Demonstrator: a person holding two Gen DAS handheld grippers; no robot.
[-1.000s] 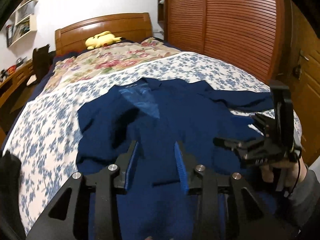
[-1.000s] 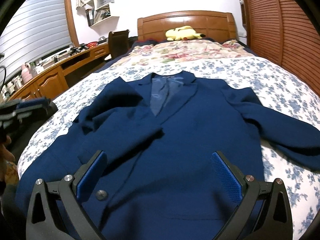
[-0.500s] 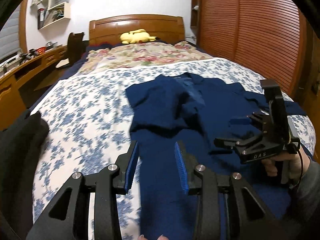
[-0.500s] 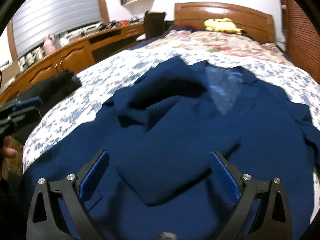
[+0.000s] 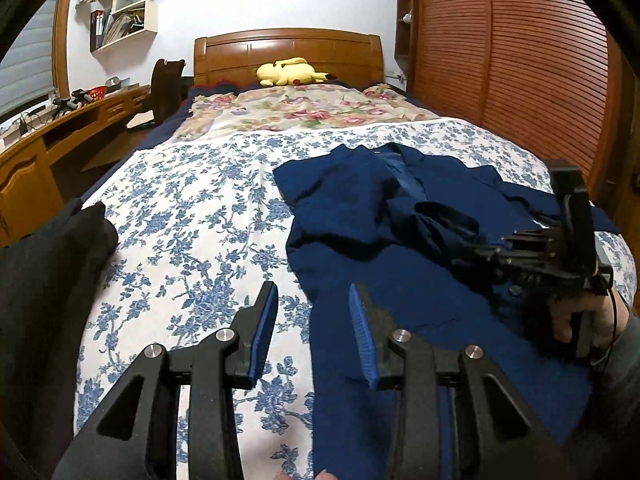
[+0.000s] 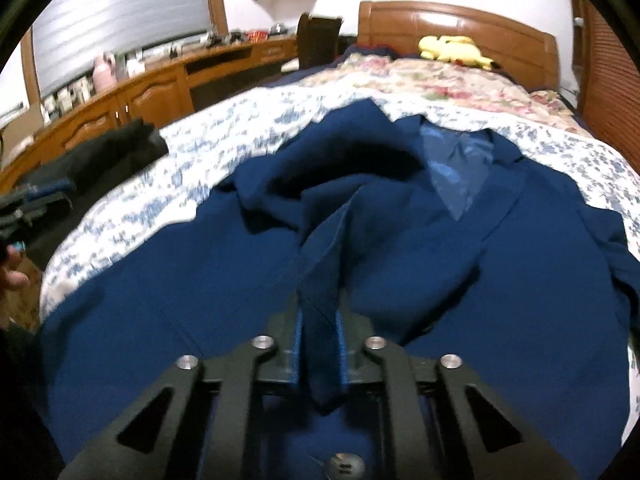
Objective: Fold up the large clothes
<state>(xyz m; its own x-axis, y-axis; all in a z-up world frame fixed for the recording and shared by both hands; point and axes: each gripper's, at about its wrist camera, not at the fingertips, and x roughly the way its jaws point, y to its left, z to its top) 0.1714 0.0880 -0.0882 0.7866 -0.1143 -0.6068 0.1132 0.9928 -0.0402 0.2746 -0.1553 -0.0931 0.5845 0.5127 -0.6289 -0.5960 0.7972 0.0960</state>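
Observation:
A navy blue jacket (image 5: 400, 276) lies face up on the floral bed sheet (image 5: 192, 220), with its near sleeve folded across the chest. In the right wrist view the jacket (image 6: 460, 272) fills the frame. My right gripper (image 6: 319, 314) is closing, and its blue pads pinch a raised fold of the jacket's front. From the left wrist view the right gripper (image 5: 476, 258) is low on the cloth, with a hand behind it. My left gripper (image 5: 313, 288) hovers open over the jacket's left edge, nothing between its fingers.
A black garment (image 5: 44, 280) lies at the bed's left side. A yellow plush toy (image 5: 290, 72) rests by the wooden headboard. A slatted wardrobe (image 5: 520, 60) lines the right wall and a long wooden desk (image 5: 36, 152) the left.
The right jaws went from wide open to closed on a fold of the jacket. The left gripper slid left, from over the jacket's middle to its left edge.

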